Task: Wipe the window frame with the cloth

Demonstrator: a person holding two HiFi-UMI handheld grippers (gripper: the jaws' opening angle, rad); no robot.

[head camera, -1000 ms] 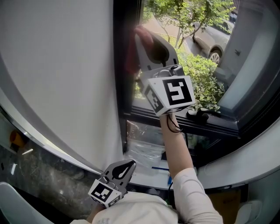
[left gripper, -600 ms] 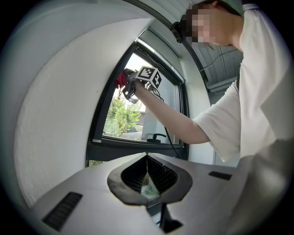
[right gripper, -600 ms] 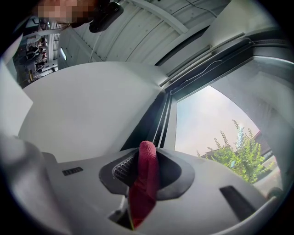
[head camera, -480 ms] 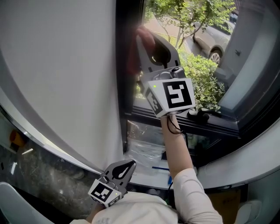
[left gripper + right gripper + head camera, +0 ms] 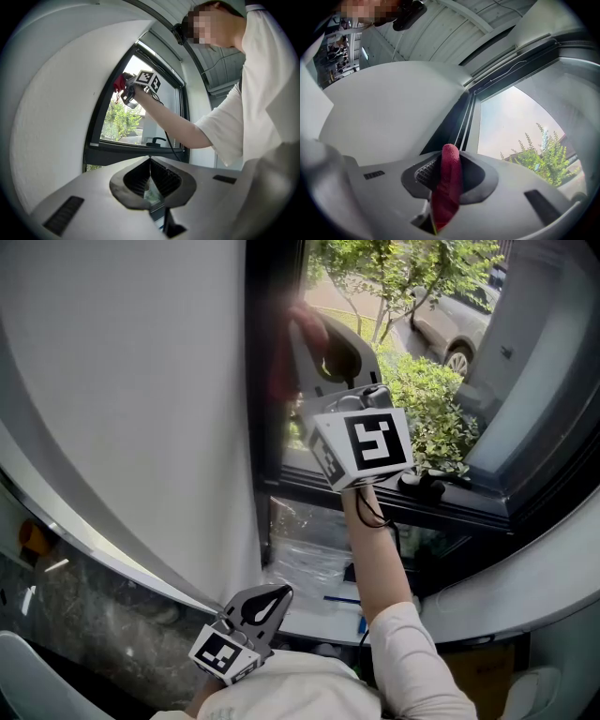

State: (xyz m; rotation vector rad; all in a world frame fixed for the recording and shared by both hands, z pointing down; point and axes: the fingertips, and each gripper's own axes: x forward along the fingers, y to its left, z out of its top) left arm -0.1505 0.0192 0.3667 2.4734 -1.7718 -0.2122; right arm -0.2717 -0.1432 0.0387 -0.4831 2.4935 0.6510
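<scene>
Both jaws clenched: right gripper (image 5: 449, 159) grips the red cloth (image 5: 446, 197) at the window frame (image 5: 268, 381); left gripper (image 5: 150, 161) empty, held low.

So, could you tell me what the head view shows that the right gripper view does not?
Only the head view: the left gripper held low, a parked car and the window handle. Only the right gripper view: the panelled ceiling and the ribbed pad pressing the red cloth. Both: the right gripper shut on the cloth, the dark window frame, white wall, greenery.
</scene>
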